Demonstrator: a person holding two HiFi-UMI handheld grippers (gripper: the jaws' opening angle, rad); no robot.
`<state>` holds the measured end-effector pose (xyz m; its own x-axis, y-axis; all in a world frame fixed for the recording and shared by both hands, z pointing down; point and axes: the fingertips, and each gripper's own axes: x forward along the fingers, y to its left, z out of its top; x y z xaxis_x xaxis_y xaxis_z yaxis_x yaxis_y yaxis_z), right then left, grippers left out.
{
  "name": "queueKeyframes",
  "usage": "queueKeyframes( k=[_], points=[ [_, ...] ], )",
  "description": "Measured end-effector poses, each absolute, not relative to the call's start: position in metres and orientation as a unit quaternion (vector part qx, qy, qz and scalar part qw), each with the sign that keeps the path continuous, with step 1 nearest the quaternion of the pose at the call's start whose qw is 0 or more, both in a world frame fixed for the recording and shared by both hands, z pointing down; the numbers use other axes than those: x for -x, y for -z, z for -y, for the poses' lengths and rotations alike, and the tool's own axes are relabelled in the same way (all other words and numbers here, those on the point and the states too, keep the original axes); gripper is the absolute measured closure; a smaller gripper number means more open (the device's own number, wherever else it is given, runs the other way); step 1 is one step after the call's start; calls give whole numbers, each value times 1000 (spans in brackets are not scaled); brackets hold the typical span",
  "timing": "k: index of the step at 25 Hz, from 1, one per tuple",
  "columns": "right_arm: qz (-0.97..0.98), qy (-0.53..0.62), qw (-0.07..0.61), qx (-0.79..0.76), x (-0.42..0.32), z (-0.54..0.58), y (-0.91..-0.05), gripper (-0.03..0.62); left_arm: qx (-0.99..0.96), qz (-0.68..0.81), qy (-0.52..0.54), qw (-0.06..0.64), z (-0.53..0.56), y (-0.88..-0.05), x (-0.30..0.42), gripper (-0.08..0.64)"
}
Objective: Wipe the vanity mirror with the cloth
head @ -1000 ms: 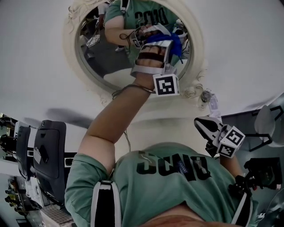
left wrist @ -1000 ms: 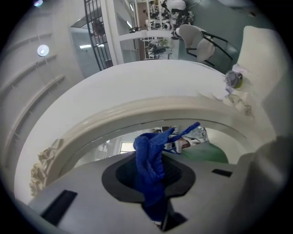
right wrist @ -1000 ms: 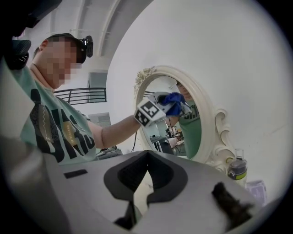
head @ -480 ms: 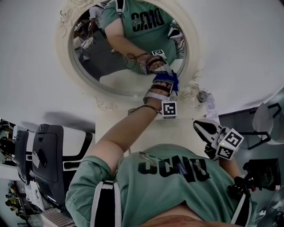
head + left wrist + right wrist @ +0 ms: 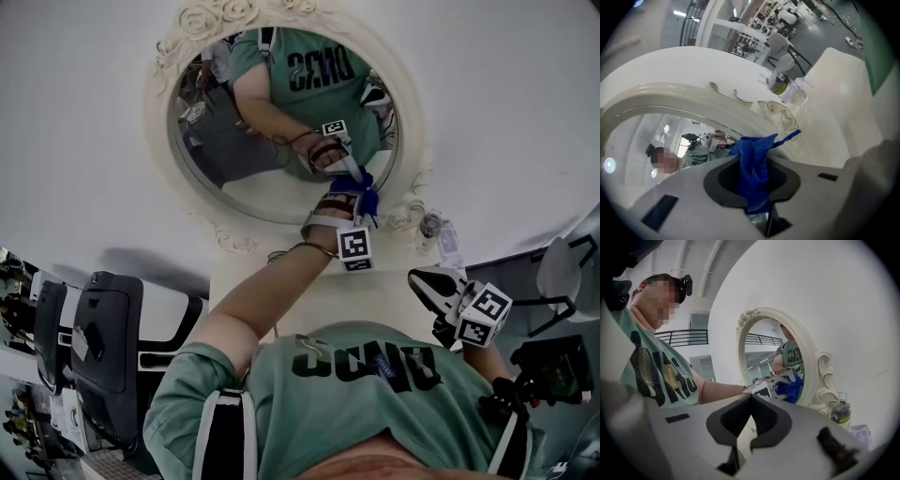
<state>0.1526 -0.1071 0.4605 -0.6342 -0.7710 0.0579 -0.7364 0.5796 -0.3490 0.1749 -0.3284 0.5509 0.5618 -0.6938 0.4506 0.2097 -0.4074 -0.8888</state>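
Observation:
The oval vanity mirror point(image 5: 272, 141) has an ornate cream frame point(image 5: 192, 202). My left gripper point(image 5: 354, 192) is shut on a blue cloth point(image 5: 364, 180) and presses it against the glass at the mirror's lower right, just above the rim. In the left gripper view the blue cloth point(image 5: 754, 161) hangs bunched between the jaws, with the frame point(image 5: 693, 93) and glass point(image 5: 656, 131) right ahead. My right gripper point(image 5: 433, 281) hangs low at the right, away from the mirror, jaws shut and empty. In the right gripper view the mirror point(image 5: 764, 357) and cloth point(image 5: 793, 390) show beyond the right gripper point(image 5: 750, 398).
A small bottle point(image 5: 429, 225) and a clear plastic container point(image 5: 450, 242) stand on the white vanity top point(image 5: 309, 281), right of the mirror's base. Black chairs point(image 5: 103, 337) stand at the left, and a pale chair point(image 5: 562, 267) at the right.
My left gripper has carried the blue cloth down the glass, from the mirror's upper middle to its lower right rim. The right gripper has hardly moved.

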Motion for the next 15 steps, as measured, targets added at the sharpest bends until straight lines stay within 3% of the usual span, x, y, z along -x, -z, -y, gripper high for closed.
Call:
queueKeyframes(
  k=[10,15],
  points=[
    [-899,159,51,406,-143,110,-449,588,707,-353,251,558,351,-244,-134,476],
    [-900,159,54,403,-139,114,-448,588,684,-397,223,570,361,-160,-131,476]
  ],
)
